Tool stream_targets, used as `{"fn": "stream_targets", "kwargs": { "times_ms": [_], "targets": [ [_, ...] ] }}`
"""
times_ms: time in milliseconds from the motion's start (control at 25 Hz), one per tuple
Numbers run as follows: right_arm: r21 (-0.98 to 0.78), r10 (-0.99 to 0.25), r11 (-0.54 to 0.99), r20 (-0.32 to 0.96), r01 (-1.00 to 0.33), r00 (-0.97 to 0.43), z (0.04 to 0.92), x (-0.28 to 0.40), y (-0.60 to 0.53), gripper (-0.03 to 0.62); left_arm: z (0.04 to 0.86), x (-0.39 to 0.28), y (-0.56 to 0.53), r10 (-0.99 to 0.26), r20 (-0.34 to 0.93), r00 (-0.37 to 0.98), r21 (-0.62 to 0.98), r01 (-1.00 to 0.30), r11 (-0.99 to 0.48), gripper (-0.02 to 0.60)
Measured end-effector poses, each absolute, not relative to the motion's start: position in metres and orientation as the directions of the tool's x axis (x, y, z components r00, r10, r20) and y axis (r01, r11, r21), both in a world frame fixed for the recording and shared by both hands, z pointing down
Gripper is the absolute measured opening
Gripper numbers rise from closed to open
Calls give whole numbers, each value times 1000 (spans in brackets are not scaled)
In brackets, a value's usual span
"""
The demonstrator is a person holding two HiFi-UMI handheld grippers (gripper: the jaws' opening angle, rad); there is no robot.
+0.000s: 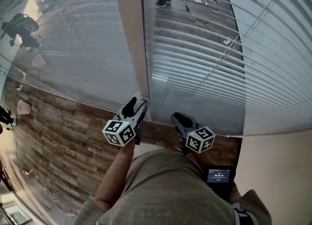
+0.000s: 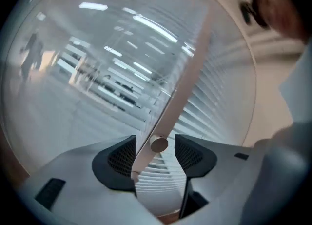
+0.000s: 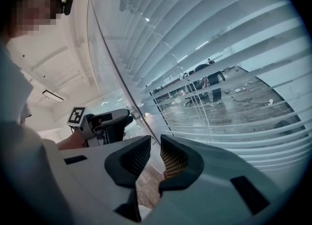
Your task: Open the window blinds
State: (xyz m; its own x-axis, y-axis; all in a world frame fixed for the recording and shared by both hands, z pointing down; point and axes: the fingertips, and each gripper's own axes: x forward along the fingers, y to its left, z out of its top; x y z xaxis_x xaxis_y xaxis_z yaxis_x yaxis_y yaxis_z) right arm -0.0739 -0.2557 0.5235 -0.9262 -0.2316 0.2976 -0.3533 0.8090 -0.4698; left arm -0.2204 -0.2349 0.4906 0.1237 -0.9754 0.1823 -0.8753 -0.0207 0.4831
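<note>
Wood-plank floor (image 1: 58, 136), glass wall (image 1: 83, 48), beige wall (image 1: 280, 170) at right.

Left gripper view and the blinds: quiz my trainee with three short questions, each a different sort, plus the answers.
1. True or false: the left tongs are clamped shut on the blind wand.
2. The right tongs hold: A the wand, B a cord, C nothing.
3. In the head view, what shows between the slats?
Key: 1 false, they stand open around its round end. 2 C. 3 a wooden floor beyond them.
</note>
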Motion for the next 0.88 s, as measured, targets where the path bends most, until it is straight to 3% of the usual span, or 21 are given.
{"fn": "stream_targets", "kwargs": {
  "times_ms": [80,280,440,480,520,880],
  "targets": [
    [-474,-231,806,300,-355,-925,525,-73,-255,52,499,-226,-234,-980,136,145,657,-753,-20,241],
    [-480,-233,800,303,-359,-924,528,-74,-258,52,500,-218,-237,-981,-1,193,897,-433,-87,239],
    [-483,-228,799,307,-358,-924,530,-75,-259,52,495,-211,-245,-979,-79,187,961,-248,-125,225],
    [-484,-227,799,307,-357,-924,530,-76,-260,52,495,-211,-247,-980,-79,181,966,-228,-120,177],
    [-484,-226,800,307,-356,-924,531,-76,-260,52,496,-211,-248,-982,-77,175,970,-215,-115,138],
    [-484,-209,806,304,-340,-929,530,-84,-262,52,502,-217,-244,-984,58,170,858,-513,-37,138]
  ]
}}
